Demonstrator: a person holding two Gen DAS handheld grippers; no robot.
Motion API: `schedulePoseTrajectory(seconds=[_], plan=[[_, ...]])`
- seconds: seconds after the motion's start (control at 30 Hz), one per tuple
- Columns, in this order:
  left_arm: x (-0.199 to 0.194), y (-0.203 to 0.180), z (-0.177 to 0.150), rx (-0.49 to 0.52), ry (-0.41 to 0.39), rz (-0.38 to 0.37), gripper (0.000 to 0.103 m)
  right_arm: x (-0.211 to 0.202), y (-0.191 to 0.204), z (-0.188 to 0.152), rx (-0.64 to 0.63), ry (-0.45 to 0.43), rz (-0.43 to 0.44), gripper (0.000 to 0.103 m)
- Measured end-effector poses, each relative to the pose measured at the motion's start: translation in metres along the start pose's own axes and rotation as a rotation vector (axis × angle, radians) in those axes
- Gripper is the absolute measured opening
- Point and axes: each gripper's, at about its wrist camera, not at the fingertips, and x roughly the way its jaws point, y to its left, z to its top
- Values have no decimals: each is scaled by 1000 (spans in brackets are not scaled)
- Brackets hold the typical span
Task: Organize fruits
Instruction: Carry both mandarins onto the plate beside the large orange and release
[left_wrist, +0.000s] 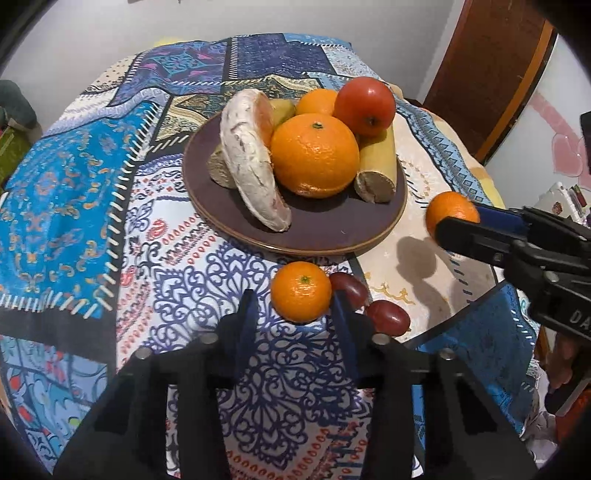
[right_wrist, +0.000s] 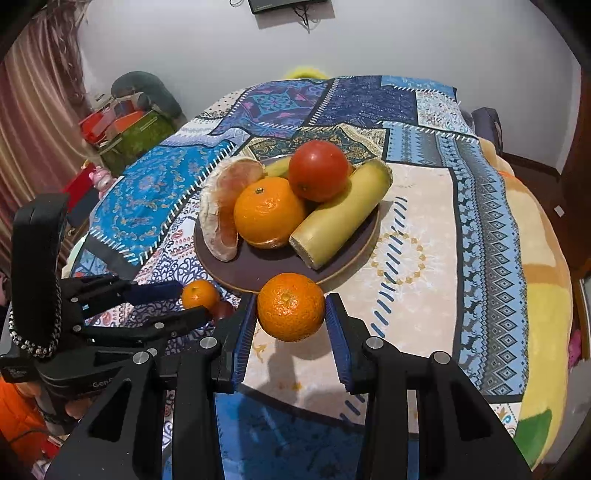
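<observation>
A dark purple plate holds a pomelo segment, a big orange, a red apple and a yellow cane piece. My right gripper is shut on a mandarin, held above the cloth just short of the plate's near rim; it also shows in the left wrist view. My left gripper is open around another mandarin lying on the cloth, fingers apart from it. Two red dates lie beside it.
The table is covered with a patterned blue patchwork cloth. A wooden door is at the right. Boxes and clutter sit on the floor at the left.
</observation>
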Motion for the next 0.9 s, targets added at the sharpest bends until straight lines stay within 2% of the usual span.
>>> schedulePoseTrajectory(seconds=[0.03, 0.23, 0.53, 0.9], plan=[[0, -1, -1, 4, -5, -10, 33, 2, 0, 0, -1, 3, 3, 35], [-6, 4, -2, -13, -24, -13, 33, 12, 3, 5, -17, 8, 13, 35], [-25, 1, 21, -1, -98, -40, 33, 24, 5, 13, -14, 10, 20, 35], [-8, -2, 31, 10, -87, -18, 33, 37, 3, 19, -2, 26, 21, 35]])
